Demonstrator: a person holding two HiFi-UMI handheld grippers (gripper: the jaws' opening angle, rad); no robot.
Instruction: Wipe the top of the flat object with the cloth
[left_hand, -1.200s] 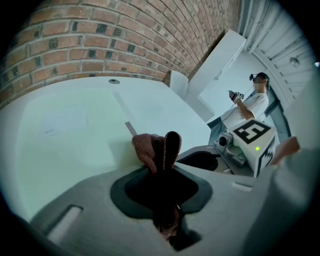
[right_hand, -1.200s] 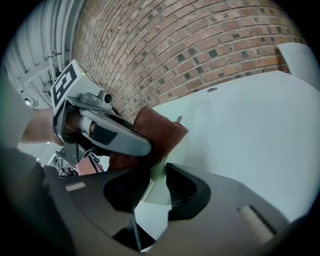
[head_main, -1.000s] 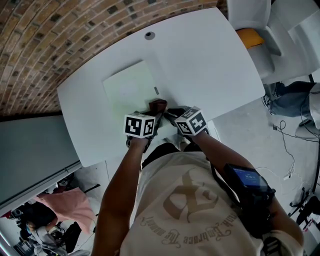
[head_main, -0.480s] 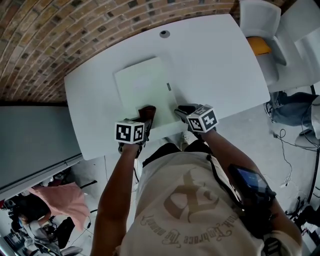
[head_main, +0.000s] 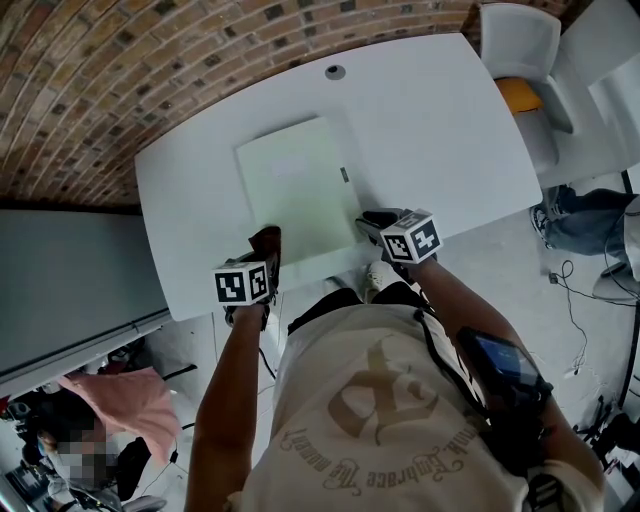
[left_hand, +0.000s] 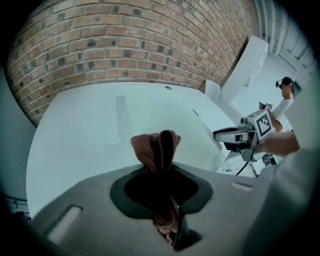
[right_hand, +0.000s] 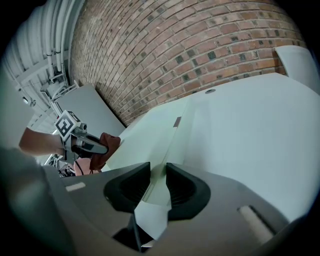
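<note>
Wiping looks under way: the rust-brown knitted cloth (head_main: 266, 243), clamped in the left tongs (head_main: 258, 266), sits at the seven o'clock corner of the pale green flat panel (head_main: 295, 185) on the white surface (head_main: 450, 130). How much is already wiped, I cannot tell. Right tongs (head_main: 374, 222) pinch its five o'clock corner; both forearms reach forward, low.

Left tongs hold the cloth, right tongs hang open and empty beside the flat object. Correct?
Not quite. The right gripper view shows the right tongs shut on a near corner of the flat object. The left tongs do hold the cloth.
</note>
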